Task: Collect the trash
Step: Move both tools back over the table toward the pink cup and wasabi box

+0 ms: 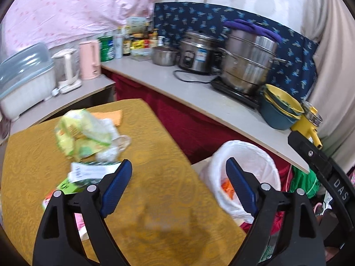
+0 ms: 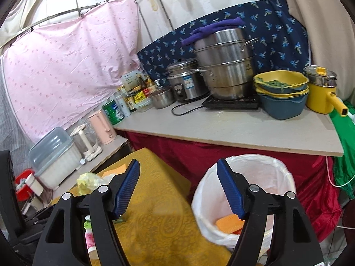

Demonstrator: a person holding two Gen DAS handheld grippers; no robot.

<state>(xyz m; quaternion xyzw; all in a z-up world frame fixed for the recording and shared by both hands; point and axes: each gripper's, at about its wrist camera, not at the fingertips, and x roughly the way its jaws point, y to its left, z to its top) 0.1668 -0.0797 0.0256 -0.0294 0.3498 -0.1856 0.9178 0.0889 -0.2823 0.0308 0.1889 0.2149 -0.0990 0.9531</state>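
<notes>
Left claw (image 1: 178, 186): spread wide, nothing between its blue pads, hanging over the yellow-clothed worktop (image 1: 150, 146). Right claw (image 2: 178, 188): likewise spread wide and empty, above the worktop's edge.

Trash: a blurred heap of yellow-green wrappers (image 1: 82, 133) lies on the worktop at 10 o'clock from the left claw, with a white-and-green packet (image 1: 88, 171) touching the left pad's outer side. An orange sheet (image 1: 111, 116) lies beyond the heap.

Bin (image 2: 255, 177): white-lined, standing beside the worktop at 3 o'clock, below the right claw's right pad. An orange piece (image 2: 228, 221) rests inside.
</notes>
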